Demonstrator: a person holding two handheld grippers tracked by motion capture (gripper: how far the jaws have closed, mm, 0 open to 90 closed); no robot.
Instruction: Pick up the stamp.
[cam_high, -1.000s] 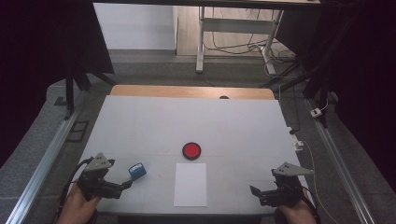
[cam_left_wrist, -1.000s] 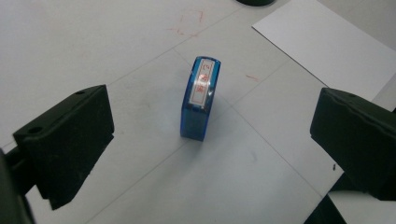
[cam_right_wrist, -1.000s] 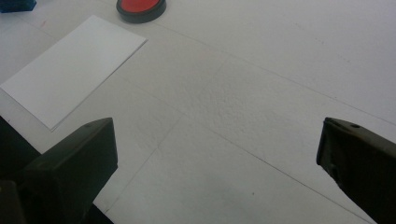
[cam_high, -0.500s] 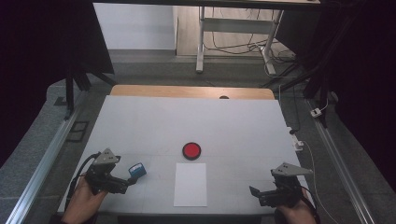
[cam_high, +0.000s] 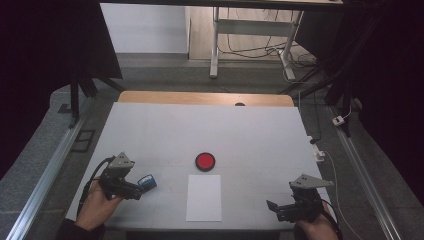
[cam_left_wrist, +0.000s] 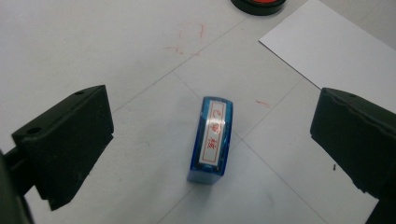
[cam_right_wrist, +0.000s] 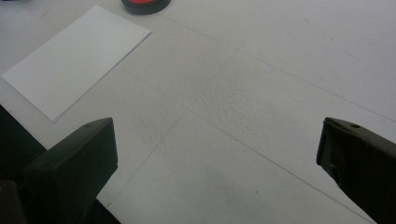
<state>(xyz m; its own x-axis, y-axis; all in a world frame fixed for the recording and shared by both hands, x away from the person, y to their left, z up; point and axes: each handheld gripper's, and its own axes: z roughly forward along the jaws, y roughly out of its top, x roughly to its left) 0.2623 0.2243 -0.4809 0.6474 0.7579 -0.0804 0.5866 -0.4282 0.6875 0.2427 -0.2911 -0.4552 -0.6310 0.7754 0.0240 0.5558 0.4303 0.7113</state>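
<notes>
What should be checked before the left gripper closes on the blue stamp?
1. Left gripper open wide enough: ok, jaws stand far apart.
2. Blue stamp between the jaws: ok, lying flat, touching neither.
3. Stamp's long axis runs along the jaws' direction, so they would meet its long sides: ok.
4. White paper and red ink pad clear of the grasp: ok.
5. Right gripper out of the way: ok, open over bare table.

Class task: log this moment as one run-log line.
left gripper: open, jaws either side of stamp | right gripper: open, idle | stamp: lying on table
</notes>
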